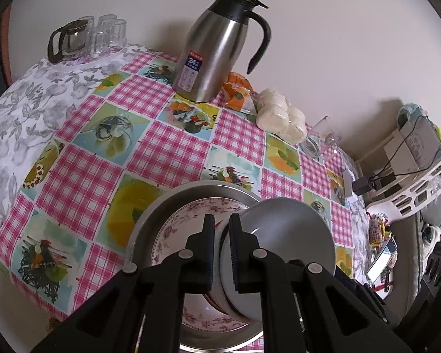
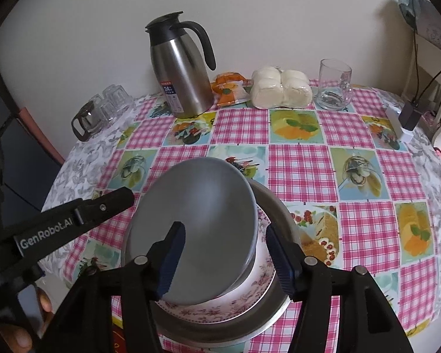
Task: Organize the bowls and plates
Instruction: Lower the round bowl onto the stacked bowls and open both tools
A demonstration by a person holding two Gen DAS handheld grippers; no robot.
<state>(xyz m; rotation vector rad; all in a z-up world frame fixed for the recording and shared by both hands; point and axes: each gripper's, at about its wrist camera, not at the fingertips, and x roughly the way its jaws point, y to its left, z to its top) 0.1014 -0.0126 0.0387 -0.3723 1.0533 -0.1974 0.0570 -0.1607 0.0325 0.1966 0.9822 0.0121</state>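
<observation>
One grey bowl (image 2: pixel 197 229), one floral plate (image 2: pixel 261 282), one metal pan (image 2: pixel 282 220), one steel jug (image 2: pixel 179 79), two grippers.

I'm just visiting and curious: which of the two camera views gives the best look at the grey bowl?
The right wrist view: the grey bowl shows almost whole, tilted over the flowered plate. In the left wrist view the left gripper, clamped on its rim, hides much of the bowl.

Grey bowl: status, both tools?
Left tool shut on grey bowl rim, bowl tilted over floral plate in steel pan. Right tool open, astride bowl. Nothing blocking.
</observation>
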